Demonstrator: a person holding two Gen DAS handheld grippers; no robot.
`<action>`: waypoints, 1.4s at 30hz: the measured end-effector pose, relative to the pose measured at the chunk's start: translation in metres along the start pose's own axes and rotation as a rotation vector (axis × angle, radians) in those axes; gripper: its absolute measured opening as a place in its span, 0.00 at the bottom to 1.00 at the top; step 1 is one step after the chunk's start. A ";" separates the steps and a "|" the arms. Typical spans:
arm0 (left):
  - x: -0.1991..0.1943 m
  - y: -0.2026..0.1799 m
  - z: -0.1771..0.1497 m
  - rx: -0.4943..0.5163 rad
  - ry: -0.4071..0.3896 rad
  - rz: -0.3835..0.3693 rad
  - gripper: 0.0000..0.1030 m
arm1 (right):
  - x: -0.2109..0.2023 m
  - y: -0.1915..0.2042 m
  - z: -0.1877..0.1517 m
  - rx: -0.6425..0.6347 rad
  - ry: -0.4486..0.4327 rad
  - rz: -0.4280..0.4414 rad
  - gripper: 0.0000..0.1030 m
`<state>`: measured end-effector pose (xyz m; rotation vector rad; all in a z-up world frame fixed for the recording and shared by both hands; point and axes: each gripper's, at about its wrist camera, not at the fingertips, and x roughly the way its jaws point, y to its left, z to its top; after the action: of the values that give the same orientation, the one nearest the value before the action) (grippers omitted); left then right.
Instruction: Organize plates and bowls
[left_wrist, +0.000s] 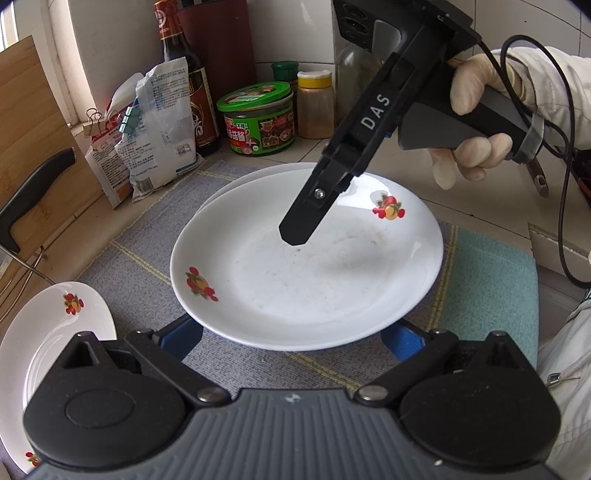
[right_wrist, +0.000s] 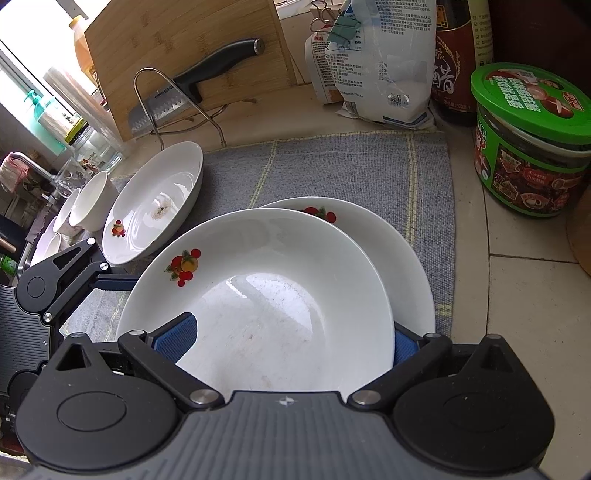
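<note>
A white deep plate with fruit decals (left_wrist: 306, 258) lies on a second like plate (left_wrist: 236, 184) on the grey mat (left_wrist: 155, 236). My left gripper (left_wrist: 295, 341) is open, its blue pads at the top plate's near rim, which hides the tips. My right gripper (left_wrist: 295, 236) hangs over the plate's middle, fingers together in that view. In the right wrist view the top plate (right_wrist: 258, 306) fills the space between the blue pads (right_wrist: 177, 338) of my right gripper (right_wrist: 291, 343), over the lower plate (right_wrist: 399, 258). A third plate (left_wrist: 51, 347) lies left; it also shows in the right wrist view (right_wrist: 155, 206).
A green-lidded jar (left_wrist: 260, 118), sauce bottle (left_wrist: 184, 74), clipped bags (left_wrist: 155, 125) and spice jars (left_wrist: 316, 107) stand behind the mat. A cutting board (right_wrist: 184, 62) with a knife (right_wrist: 207, 70) stands at left. Small white bowls (right_wrist: 88, 206) sit by the sink. A teal cloth (left_wrist: 491, 295) lies right.
</note>
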<state>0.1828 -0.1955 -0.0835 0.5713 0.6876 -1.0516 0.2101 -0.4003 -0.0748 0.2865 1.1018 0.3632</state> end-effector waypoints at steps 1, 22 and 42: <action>0.000 0.000 0.000 0.001 0.000 0.003 0.99 | 0.000 0.000 0.000 0.000 0.000 -0.001 1.00; -0.006 0.001 0.002 0.012 -0.013 0.027 0.99 | -0.016 0.002 -0.008 -0.006 -0.009 -0.046 1.00; -0.004 0.005 0.000 -0.022 -0.009 0.037 0.99 | -0.023 0.010 -0.011 -0.008 -0.022 -0.098 1.00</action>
<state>0.1860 -0.1911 -0.0797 0.5582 0.6777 -1.0107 0.1894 -0.4004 -0.0566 0.2277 1.0887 0.2767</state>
